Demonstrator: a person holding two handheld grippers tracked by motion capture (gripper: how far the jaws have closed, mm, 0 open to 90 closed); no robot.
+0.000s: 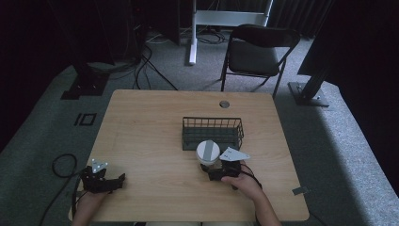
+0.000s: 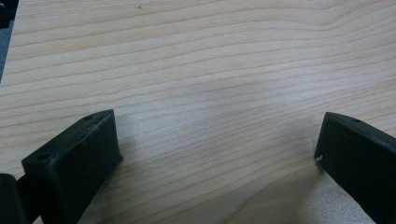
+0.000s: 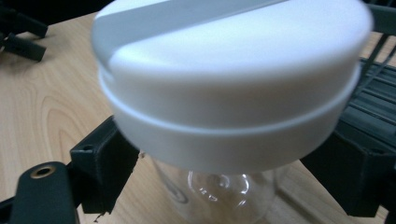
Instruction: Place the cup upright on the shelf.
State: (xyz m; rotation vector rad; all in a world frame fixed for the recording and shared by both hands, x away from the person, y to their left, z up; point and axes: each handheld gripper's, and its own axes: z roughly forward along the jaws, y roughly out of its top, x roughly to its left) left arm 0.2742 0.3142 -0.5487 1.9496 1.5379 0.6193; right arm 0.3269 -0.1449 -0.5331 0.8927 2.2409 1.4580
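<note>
Gripping one white-lidded glass jar (image 1: 207, 152) in right gripper (image 1: 217, 173), left gripper (image 1: 121, 181) empty, wide open, one wire basket (image 1: 212, 132)

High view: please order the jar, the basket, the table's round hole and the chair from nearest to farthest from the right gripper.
1. Jar, at the right gripper, just beyond it.
2. Basket, behind the jar.
3. Hole, near the table's far edge.
4. Chair, on the floor beyond the table.

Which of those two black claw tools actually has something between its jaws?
The right gripper: its jaws sit either side of the white-lidded clear jar by the wire basket. The left gripper has only bare table between its open jaws.
</note>
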